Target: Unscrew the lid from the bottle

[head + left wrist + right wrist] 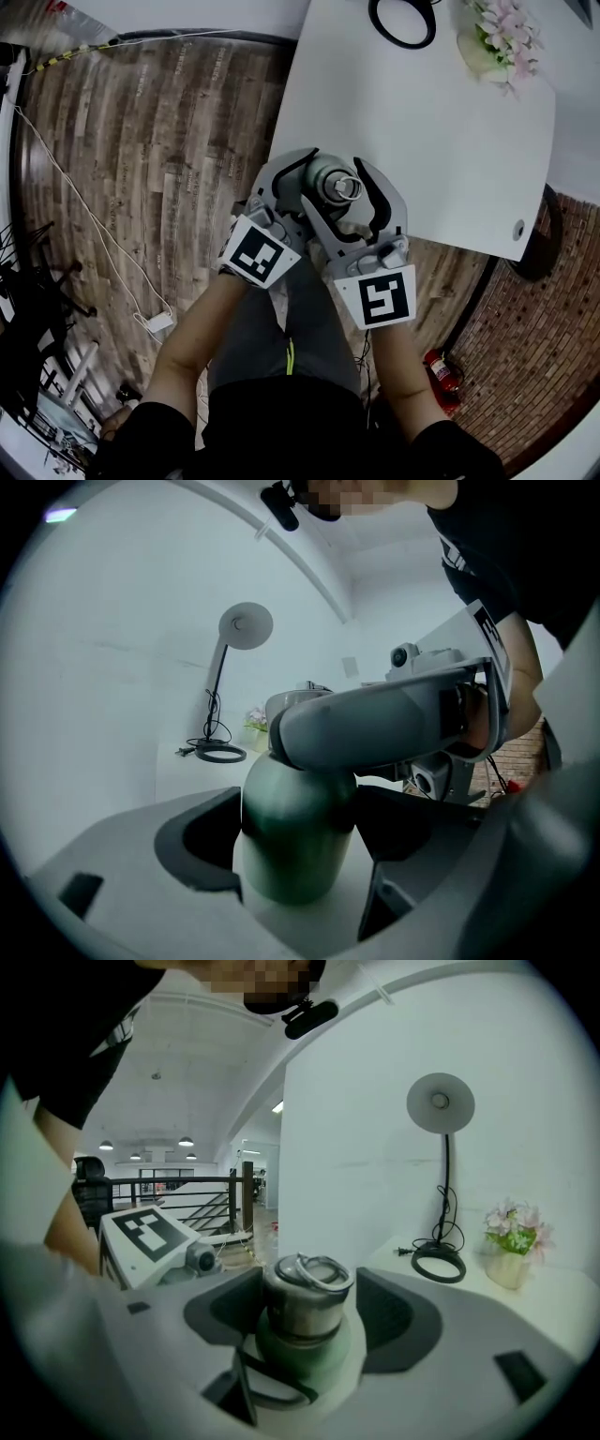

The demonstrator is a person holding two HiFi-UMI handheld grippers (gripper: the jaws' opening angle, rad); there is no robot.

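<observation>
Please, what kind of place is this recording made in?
Most likely an indoor office or lab workspace: a white table carrying a desk lamp and a flower pot, with an office chair and a railing in a ceiling-lit hall behind.

Left gripper (pixel 311 187): held near level at the counter's (pixel 450 141) near edge, jaws spread wide on either side of the bottle's (pixel 295 836) body.
Right gripper (pixel 339 192): tipped slightly downward, riding above the left one, jaws apart around the lid (pixel 305 1297).
Forearms: left forearm (pixel 187 347) and right forearm (pixel 403 375) bare below black sleeves, angling inward so the grippers meet.
</observation>
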